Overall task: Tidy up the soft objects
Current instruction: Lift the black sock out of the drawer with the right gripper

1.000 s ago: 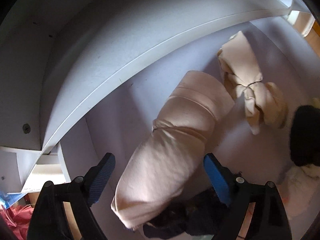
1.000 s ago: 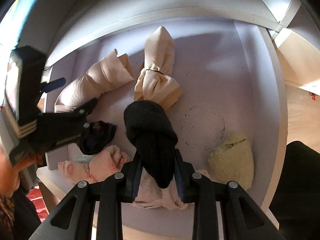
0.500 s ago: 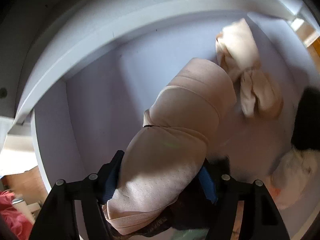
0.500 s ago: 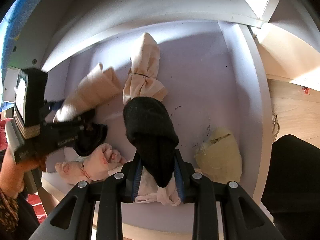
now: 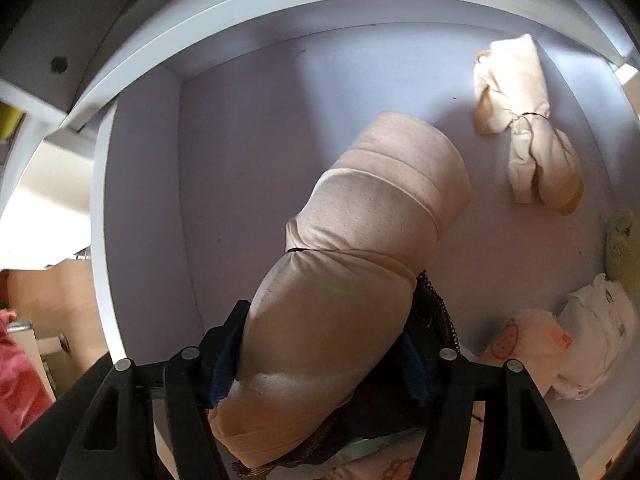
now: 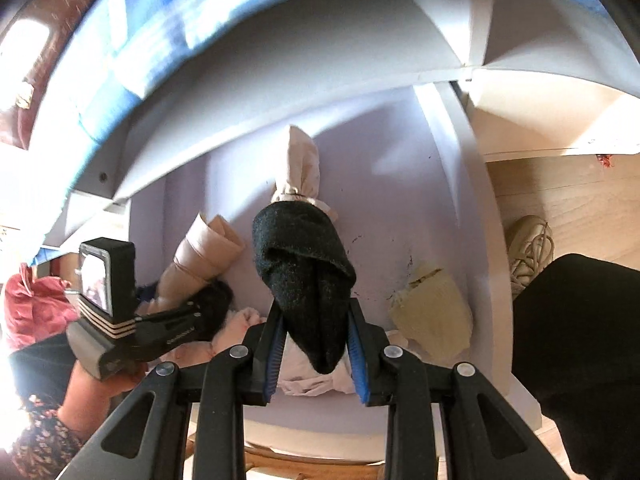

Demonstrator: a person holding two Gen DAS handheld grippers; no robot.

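Observation:
My left gripper (image 5: 320, 356) is shut on a rolled beige garment (image 5: 352, 280), held over the lavender floor of a white shelf compartment (image 5: 240, 160). The garment also shows in the right wrist view (image 6: 204, 252), with the left gripper (image 6: 176, 328) around it. My right gripper (image 6: 316, 344) is shut on a black sock bundle (image 6: 308, 276), held above the compartment's front. A tied cream bundle (image 5: 524, 120) lies at the back; it also shows in the right wrist view (image 6: 298, 168).
A yellow cloth (image 6: 432, 312), a white cloth (image 5: 596, 320) and a pink printed cloth (image 5: 524, 344) lie at the compartment's right front. A dark lacy item (image 5: 432, 320) lies under the beige roll. A shoe (image 6: 528, 248) sits on the wooden floor to the right.
My left gripper closed on the beige roll and lifted it. My right gripper drew back and up out of the compartment with the black bundle still held.

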